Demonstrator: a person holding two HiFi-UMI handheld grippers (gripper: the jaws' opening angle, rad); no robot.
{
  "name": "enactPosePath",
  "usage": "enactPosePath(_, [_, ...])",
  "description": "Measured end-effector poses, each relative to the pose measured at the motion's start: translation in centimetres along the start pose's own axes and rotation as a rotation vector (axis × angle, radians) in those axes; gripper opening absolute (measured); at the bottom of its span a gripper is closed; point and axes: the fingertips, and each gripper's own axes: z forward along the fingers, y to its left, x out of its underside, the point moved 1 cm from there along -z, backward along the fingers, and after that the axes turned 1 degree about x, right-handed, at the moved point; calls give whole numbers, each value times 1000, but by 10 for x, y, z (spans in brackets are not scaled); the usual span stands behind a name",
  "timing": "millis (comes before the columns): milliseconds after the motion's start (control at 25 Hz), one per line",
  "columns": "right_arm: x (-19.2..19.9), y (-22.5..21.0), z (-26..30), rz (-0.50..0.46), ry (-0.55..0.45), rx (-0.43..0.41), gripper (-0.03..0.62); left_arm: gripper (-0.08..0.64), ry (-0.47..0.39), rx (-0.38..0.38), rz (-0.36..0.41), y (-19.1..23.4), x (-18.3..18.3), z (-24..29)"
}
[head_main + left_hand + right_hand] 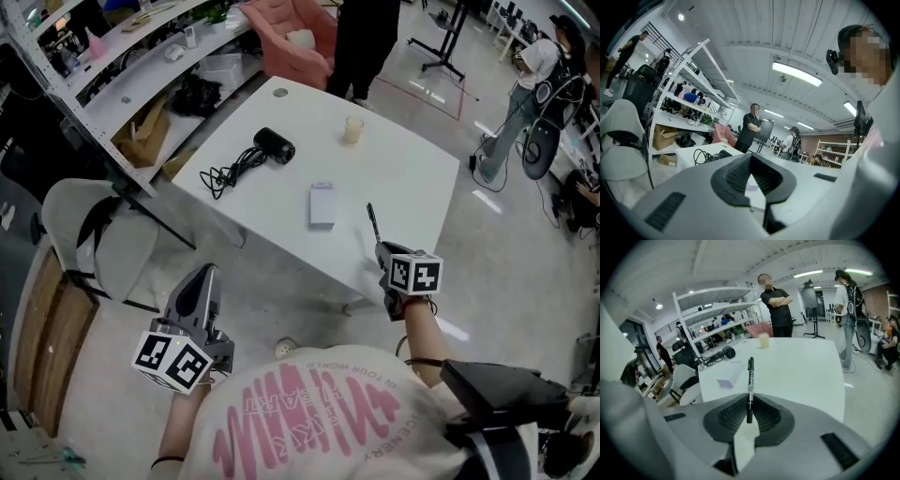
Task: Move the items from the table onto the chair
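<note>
The white counter (403,178) stands on a grey workshop floor, with a shelving rack (112,56) along the left and a white chair (89,234) off its left corner. On it lie a black hair dryer (275,145) with a coiled cord, a pale cup (352,129) and a small box (322,204), all well apart. The right claw (382,251) tilts down at the near edge, clenched on a black marker (750,380) that points out over the counter. The left claw (204,274), roughly level near the chair, has its 2 jaws together, empty.
</note>
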Motion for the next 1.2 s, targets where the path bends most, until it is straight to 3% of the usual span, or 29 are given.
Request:
enactPosePath(120, [-35, 39, -10, -35, -86, -106, 49, 8, -16, -13, -3, 4, -7, -10])
enactPosePath(280, [-74, 106, -16, -155, -157, -222, 49, 8, -65, -69, -8, 21, -17, -37])
enactPosePath(520, [-96, 214, -3, -289, -206, -399, 49, 8, -134, -191, -1, 61, -26, -93])
enactPosePath(760, [-91, 324, 20, -436, -127, -611, 51, 8, -209, -382, -39, 90, -31, -153])
enactPosePath(1200, [-105, 495, 107, -636, 2, -872, 49, 8, -327, -677, -103, 180, -58, -210])
